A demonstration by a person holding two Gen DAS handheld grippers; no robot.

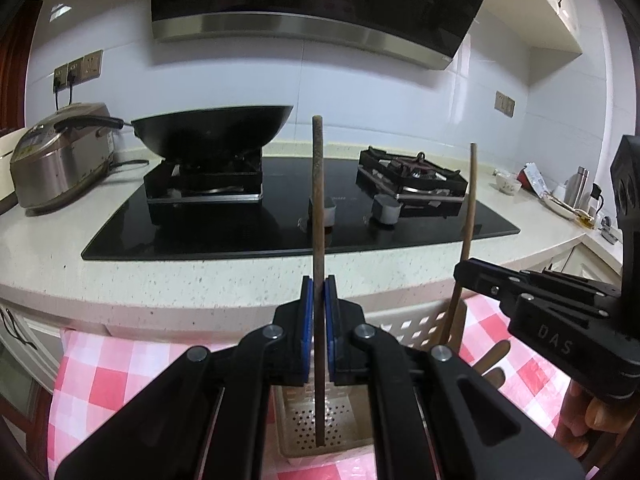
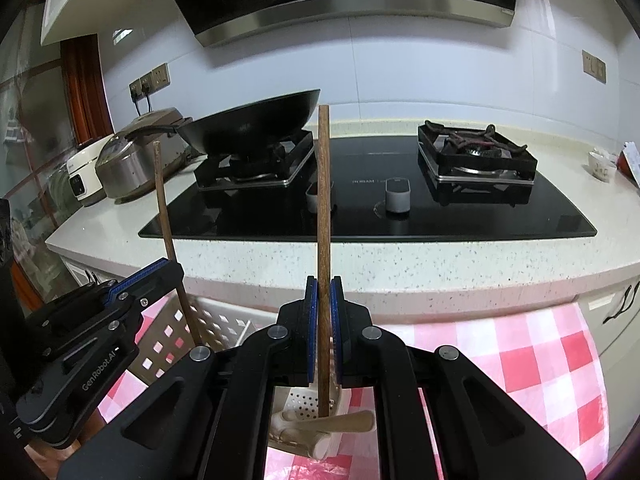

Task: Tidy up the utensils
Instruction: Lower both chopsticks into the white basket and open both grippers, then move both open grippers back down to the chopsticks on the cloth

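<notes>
Left gripper (image 1: 319, 300) pinched on a dark brown chopstick (image 1: 318, 240), blue pads tight on either side of it; stick upright, lower tip down inside a perforated beige utensil basket (image 1: 320, 420). Right gripper (image 2: 324, 304) likewise clamped on a second, lighter brown chopstick (image 2: 324, 220), upright, its lower end over a perforated compartment of the basket (image 2: 304, 400); whether the tip touches the floor cannot be told. A pale wooden handle (image 2: 344, 422) lies across the basket there.

Each gripper shows at the edge of the other's view, side by side and close. Fingers of a hand (image 1: 592, 416) visible behind the right gripper's body.

Surface: basket rests on a pink-and-white checked cloth (image 2: 520, 360), which sits lower than and just in front of a speckled pale stone countertop (image 1: 200, 280).

Room: kitchen. Black glass gas hob (image 1: 280, 236) set into the counter, two burners, two knobs at its front. Black wok (image 1: 212, 128) on the left burner; right burner bare. Silver rice cooker (image 1: 60, 160) left of the hob, plugged into wall sockets (image 1: 78, 66). Range hood (image 1: 320, 0) above. White tiled wall. A small bowl (image 1: 508, 184) and a metal flask (image 1: 578, 188) on the counter far right.
</notes>
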